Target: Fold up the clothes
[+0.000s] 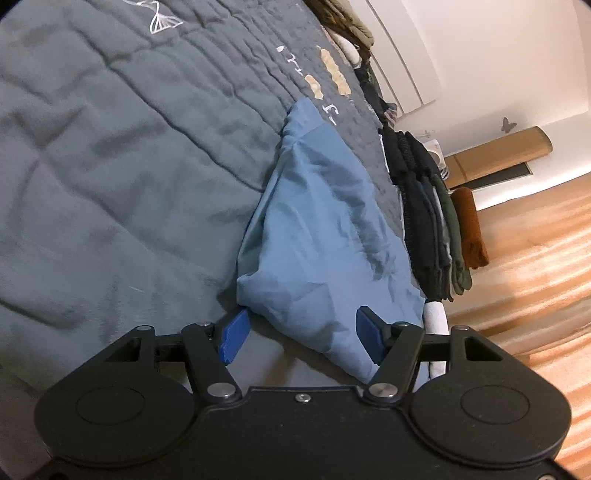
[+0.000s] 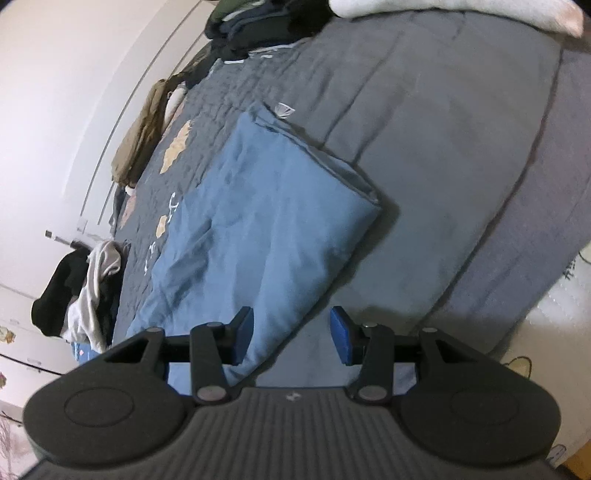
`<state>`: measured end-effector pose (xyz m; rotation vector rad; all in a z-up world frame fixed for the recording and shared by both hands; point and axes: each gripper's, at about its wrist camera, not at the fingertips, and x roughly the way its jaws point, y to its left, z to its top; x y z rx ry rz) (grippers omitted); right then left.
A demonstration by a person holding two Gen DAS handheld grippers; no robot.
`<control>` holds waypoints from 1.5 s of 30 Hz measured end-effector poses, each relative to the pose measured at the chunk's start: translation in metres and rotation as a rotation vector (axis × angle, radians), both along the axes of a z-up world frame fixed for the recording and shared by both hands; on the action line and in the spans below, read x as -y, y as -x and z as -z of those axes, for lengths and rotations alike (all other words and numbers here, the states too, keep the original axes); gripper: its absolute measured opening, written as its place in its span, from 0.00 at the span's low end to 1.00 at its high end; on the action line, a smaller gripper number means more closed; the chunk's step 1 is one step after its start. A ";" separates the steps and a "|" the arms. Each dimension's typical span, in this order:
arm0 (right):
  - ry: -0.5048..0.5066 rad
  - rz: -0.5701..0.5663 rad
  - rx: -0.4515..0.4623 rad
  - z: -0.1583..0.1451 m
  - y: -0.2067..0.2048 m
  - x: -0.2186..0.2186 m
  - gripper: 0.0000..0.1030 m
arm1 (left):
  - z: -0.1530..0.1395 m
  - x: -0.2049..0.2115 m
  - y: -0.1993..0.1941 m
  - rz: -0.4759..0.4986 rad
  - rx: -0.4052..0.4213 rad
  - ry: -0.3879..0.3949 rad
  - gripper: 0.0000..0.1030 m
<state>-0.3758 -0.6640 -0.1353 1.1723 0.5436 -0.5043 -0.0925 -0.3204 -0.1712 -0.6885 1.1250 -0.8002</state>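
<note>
A blue garment, folded into a long rectangle, lies on the grey quilted bedspread. In the left wrist view my left gripper hovers at the garment's near end, open, with the cloth's corner lying between its blue pads and neither pad pressing on it. In the right wrist view the same garment runs away from my right gripper, which stands open over its near corner. The left pad is over the cloth, and bare bedspread shows by the right one.
A stack of folded dark clothes and a brown item sit along the bed edge beside the garment. Wooden floor lies beyond. Loose black and white clothes, an olive garment and a white pillow ring the bed.
</note>
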 end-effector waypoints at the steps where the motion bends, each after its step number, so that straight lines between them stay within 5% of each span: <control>1: -0.002 0.001 -0.001 0.001 -0.001 0.000 0.43 | 0.001 0.002 -0.001 -0.003 -0.003 0.001 0.61; 7: -0.019 0.059 0.017 0.010 -0.006 0.006 0.43 | 0.006 0.007 -0.010 -0.036 -0.035 0.020 0.61; 16: -0.013 0.151 -0.002 0.020 -0.016 0.017 0.43 | 0.003 0.024 -0.008 -0.025 0.023 -0.010 0.69; 19: -0.012 0.159 -0.005 0.022 -0.017 0.017 0.44 | 0.002 0.023 -0.011 -0.032 0.038 -0.029 0.45; 21: -0.006 0.162 -0.010 0.022 -0.019 0.017 0.44 | 0.003 0.020 -0.015 -0.040 0.038 -0.039 0.18; 29: 0.007 0.212 0.027 0.022 -0.018 0.011 0.42 | -0.005 0.020 -0.017 -0.028 0.075 -0.075 0.14; 35: 0.017 0.213 0.063 0.018 -0.020 0.006 0.16 | 0.003 0.022 -0.028 -0.022 0.024 -0.082 0.21; 39: 0.017 0.219 0.075 0.014 -0.021 0.003 0.12 | -0.006 0.019 -0.026 -0.023 0.093 -0.083 0.10; 45: -0.025 0.181 0.104 0.011 -0.033 -0.007 0.11 | -0.028 -0.001 -0.030 -0.031 0.157 -0.101 0.07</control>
